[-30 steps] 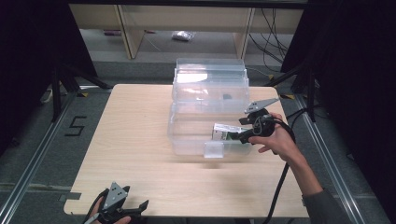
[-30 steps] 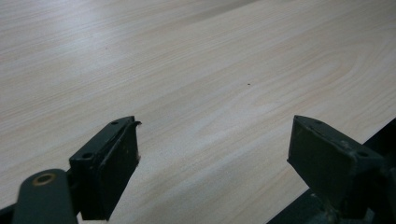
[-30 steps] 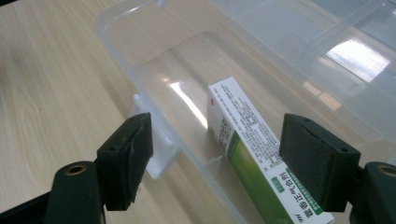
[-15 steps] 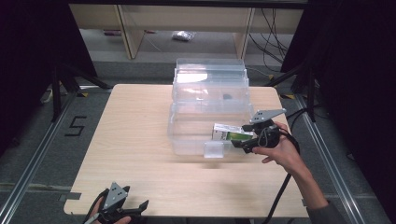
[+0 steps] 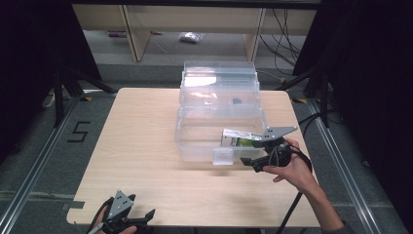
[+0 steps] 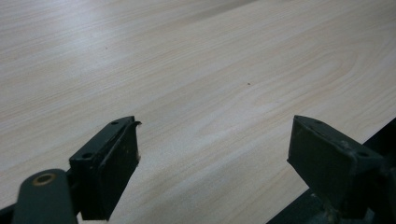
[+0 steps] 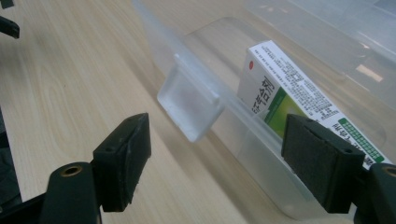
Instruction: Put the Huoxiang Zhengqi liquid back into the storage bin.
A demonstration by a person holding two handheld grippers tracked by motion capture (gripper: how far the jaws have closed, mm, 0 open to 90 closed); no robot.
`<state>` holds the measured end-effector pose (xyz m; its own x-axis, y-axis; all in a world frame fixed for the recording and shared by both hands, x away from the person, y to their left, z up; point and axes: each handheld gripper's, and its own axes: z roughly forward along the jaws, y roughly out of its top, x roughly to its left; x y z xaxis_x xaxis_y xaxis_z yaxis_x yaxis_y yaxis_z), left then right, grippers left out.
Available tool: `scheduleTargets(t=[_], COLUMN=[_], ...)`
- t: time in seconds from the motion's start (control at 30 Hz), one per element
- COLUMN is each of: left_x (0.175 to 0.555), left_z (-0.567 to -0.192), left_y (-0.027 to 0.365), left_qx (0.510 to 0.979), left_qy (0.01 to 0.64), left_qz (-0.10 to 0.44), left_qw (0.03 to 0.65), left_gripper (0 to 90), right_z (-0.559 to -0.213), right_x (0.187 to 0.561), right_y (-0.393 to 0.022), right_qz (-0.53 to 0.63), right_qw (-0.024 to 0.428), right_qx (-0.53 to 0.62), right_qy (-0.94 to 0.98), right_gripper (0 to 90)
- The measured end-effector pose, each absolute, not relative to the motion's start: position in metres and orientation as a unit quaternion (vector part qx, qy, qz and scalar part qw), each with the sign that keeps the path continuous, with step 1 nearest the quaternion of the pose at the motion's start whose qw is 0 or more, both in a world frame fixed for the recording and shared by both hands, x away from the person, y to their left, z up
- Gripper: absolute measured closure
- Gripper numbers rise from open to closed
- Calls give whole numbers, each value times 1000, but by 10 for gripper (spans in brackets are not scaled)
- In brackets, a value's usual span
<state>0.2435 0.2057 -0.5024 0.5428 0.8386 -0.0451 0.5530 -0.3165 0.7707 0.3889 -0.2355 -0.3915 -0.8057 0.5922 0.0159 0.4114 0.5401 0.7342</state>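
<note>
A clear plastic drawer unit (image 5: 219, 87) stands at the back middle of the table, and its bottom drawer (image 5: 195, 146) is pulled out toward me. A white and green box (image 5: 238, 139) (image 7: 289, 88) lies in the drawer's right part. My right gripper (image 5: 251, 153) (image 7: 217, 163) is open at the drawer's front right, level with the drawer's clear handle (image 5: 223, 157) (image 7: 189, 100). Its jaws have just been opening a little wider, with the drawer's front wall (image 7: 261, 158) between them and no pad pressing on it. My left gripper (image 5: 146, 217) (image 6: 215, 149) rests open on the table at the front left, empty.
The wooden table (image 5: 136, 136) is bare to the left of the drawer unit. Shelving and cables stand on the floor behind the table. A floor mark reading 5 (image 5: 78, 131) lies to the left. Dark stands flank both sides.
My right gripper has drawn back from the box toward the table's front and sunk a little. The box has stayed in the drawer. The left gripper has not moved.
</note>
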Motion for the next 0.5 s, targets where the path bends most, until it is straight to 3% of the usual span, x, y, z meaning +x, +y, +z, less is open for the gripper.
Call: scheduleTargets(t=[0.5], left_x=[243], left_z=[-502], left_y=[205], left_qx=[789], left_qy=[439], left_qz=[187], left_qw=[387], left_gripper=[155], right_z=[-404], right_x=[371], right_y=[-235], right_qz=[390], right_qw=[113], right_qx=[290], right_qy=[866], right_gripper=[233])
